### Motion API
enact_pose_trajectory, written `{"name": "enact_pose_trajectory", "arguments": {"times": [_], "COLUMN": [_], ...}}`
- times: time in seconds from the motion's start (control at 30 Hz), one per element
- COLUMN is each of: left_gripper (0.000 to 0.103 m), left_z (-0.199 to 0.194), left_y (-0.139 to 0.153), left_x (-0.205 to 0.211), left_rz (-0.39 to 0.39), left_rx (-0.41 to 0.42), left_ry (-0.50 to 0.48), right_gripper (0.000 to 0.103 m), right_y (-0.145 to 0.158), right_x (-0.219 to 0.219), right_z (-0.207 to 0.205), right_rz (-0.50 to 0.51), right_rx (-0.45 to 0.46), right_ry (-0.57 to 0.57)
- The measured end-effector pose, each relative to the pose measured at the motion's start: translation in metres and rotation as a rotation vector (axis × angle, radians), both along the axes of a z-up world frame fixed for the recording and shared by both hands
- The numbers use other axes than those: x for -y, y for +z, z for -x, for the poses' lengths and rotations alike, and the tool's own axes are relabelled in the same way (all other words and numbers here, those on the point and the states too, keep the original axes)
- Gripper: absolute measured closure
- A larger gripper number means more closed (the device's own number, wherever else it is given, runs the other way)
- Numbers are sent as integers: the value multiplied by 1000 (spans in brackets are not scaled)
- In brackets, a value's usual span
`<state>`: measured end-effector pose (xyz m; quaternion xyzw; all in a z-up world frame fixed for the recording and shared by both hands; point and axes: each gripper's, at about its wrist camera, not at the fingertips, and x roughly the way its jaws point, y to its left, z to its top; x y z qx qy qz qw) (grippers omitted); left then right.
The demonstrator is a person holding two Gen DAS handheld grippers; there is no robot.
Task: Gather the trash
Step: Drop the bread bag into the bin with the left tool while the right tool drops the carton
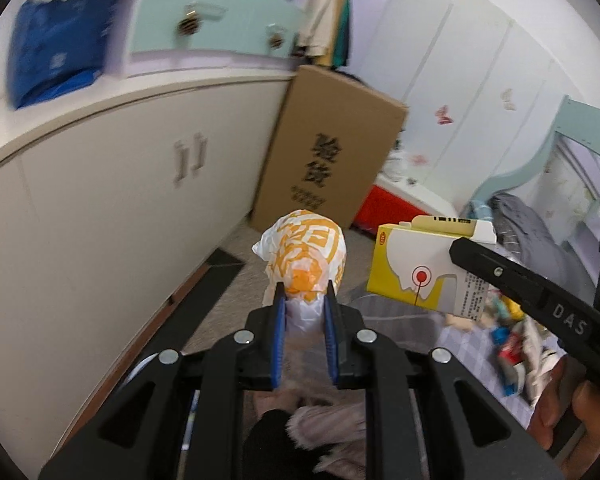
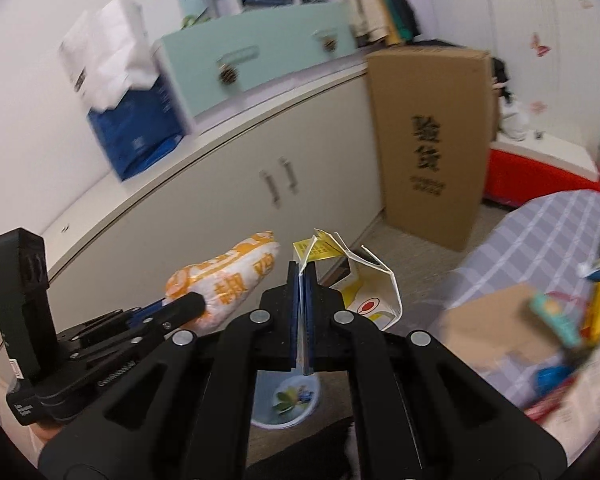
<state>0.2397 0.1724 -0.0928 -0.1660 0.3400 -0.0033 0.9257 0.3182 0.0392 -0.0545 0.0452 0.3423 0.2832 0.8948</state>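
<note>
A: Where is the trash right now?

B: Both pieces are already in hand. The wrapper (image 1: 302, 258), a crumpled white and orange bag, sticks out straight ahead of the left gripper (image 1: 304, 296), its long axis running on along the fingers; the blue pads pinch its near end. The carton (image 1: 424, 266), yellow and white with its top torn open, hangs from the right gripper (image 2: 301, 276), whose jaws are clamped flat on one thin flap.

A: So what does the next move turn on?

B: I'd say on finding where to drop them. No bin shows clearly. From the right wrist a round, pale blue thing (image 2: 286, 402) with a leaf print lies on the floor right under the jaws; it may be a bin or a basin, I can't tell. It sits nearer the right hand, so the carton would likely go first.

A: What's around?

B: The two loads hang side by side, close but apart. Behind them stands a cabinet (image 2: 228, 200), with a tall cardboard box (image 2: 428, 140) leaning at its end. To the right a checked bedspread (image 2: 540, 236) carries more litter (image 2: 556, 320), blurred. A red and white box (image 2: 540, 172) sits beyond.

A: Anything in the way?

B: Mainly each other: the grippers crowd the same spot.
</note>
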Motion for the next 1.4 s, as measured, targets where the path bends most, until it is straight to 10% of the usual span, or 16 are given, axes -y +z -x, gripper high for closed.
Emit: {"name": "enact_pose_trajectory", "arguments": {"times": [0.53,0.73,1.4], "left_gripper": [82,46,39], "left_z": [6,-4,7], "left_y": [-104,-133,-142], "left_x": [-95,-112,-118], "left_rz": [-52,-57,-65], "left_rx": [-236,-303,-317], "left_ry": [157,192,208], "right_gripper": [100,100,100], "right_y": [-103,-125,-145], "right_x": [-107,-116,-136], "right_z": [-1,-3,-1], "right_rz": [65,98,119], "right_rx": [-180,-216,-264], "right_ry": [101,98,126]}}
